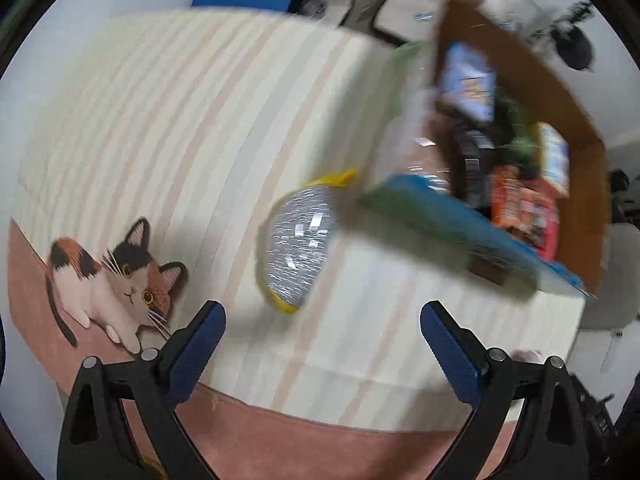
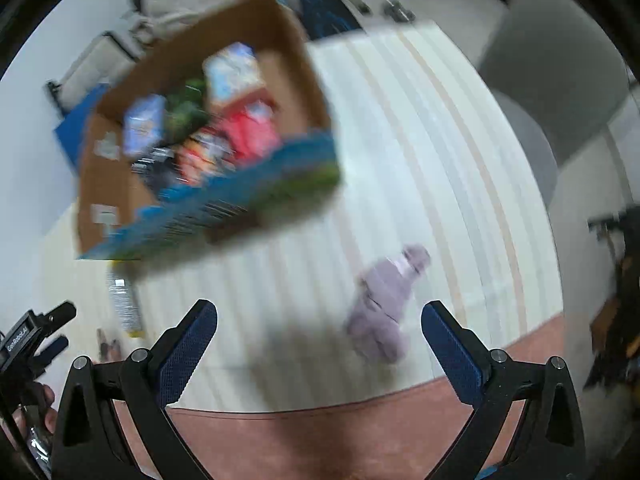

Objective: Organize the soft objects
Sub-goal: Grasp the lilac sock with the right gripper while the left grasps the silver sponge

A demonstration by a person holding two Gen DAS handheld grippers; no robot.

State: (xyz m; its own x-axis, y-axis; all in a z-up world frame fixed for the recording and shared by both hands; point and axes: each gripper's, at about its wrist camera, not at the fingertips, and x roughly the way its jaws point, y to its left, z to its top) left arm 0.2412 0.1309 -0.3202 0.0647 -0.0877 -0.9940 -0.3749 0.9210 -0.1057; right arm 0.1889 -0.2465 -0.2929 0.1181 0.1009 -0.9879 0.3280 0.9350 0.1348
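Although the brown cardboard box with a blue-green printed flap (image 2: pixel 208 148) already holds several colourful packets, too blurred to count, two soft things still lie outside it on the cream striped cloth (image 1: pixel 168 128), so the sorting looks partly done. One silvery, yellow-edged pouch (image 1: pixel 298 246) rests just left of the box; one lilac plush toy (image 2: pixel 384 304) lies near, right of it. The left gripper (image 1: pixel 323 322) and right gripper (image 2: pixel 319 320) both hover with jaws apart, holding nothing.

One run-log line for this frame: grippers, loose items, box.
left gripper open, empty | right gripper open, empty | silver pouch and purple plush loose on striped mat | cardboard box part-filled
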